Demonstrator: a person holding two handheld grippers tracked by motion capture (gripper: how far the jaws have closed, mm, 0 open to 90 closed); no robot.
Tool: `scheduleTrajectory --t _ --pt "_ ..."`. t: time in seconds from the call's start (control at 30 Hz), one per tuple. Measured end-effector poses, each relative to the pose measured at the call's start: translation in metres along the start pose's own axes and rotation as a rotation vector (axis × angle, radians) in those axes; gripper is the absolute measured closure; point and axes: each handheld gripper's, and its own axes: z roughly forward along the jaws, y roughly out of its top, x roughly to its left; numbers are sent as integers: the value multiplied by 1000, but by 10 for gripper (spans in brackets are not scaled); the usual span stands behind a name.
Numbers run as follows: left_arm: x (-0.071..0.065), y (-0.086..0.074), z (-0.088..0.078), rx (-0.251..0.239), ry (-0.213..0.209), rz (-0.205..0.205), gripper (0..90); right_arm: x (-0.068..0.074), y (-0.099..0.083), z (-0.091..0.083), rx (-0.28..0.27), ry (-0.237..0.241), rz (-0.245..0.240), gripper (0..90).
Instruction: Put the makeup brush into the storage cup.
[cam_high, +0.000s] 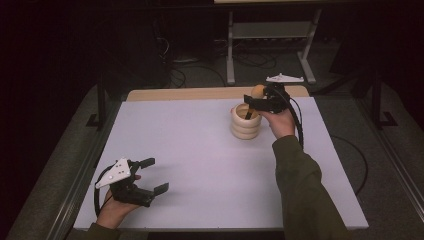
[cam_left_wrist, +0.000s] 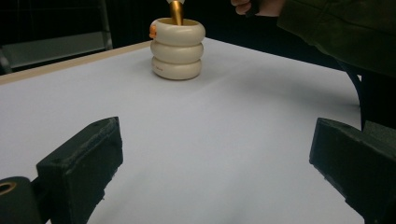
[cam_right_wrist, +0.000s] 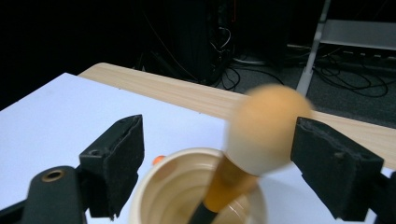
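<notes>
Brush (cam_right_wrist: 261, 135), blurred and half hidden in the holder (cam_high: 245, 122), stands between the right claw's (cam_high: 256, 100) parted jaws.

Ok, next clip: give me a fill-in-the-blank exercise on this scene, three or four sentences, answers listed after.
1. The brush stands with its handle down inside the cream ______, whose wall is three stacked rings.
2. The right gripper has its jaws ______, one on each side of the brush head, with a gap at the left jaw.
3. The left gripper rests near the table's ______ edge, its jaws wide with nothing between them.

Missing words: holder; open; near
</notes>
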Motion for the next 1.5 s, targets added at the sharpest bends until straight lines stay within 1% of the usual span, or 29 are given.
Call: scheduleTrajectory --t 0.2,0.33,0.37,0.43,0.47,0.53,0.7,0.83,1.17,1.37,1.5 --pt "1 0 -1 1 1 4 26 3 2 -5 -6 11 -15 141" --pt "0 0 0 0 1 5 26 7 2 -11 -3 29 -24 131" --pt "0 0 1 2 1 3 25 7 1 -12 -6 29 -34 130" --pt "0 0 1 4 -2 5 26 9 0 -15 -4 45 -28 130" --pt "0 0 1 2 -1 5 26 8 -1 -17 -9 50 -38 129" --pt "0 0 1 1 -2 5 26 9 -2 -20 -11 59 -40 129" --pt "0 0 1 3 1 3 26 9 -6 -28 -12 74 -57 120" --pt "0 0 1 5 -1 6 26 11 -8 -35 -25 83 -66 120" --pt "0 0 3 10 -3 9 26 17 -22 -51 -34 112 -87 92" --pt "0 0 3 9 -5 6 26 19 -29 -60 -45 122 -97 45" --pt "0 0 3 12 -3 11 26 21 -35 -64 -43 130 -91 14"
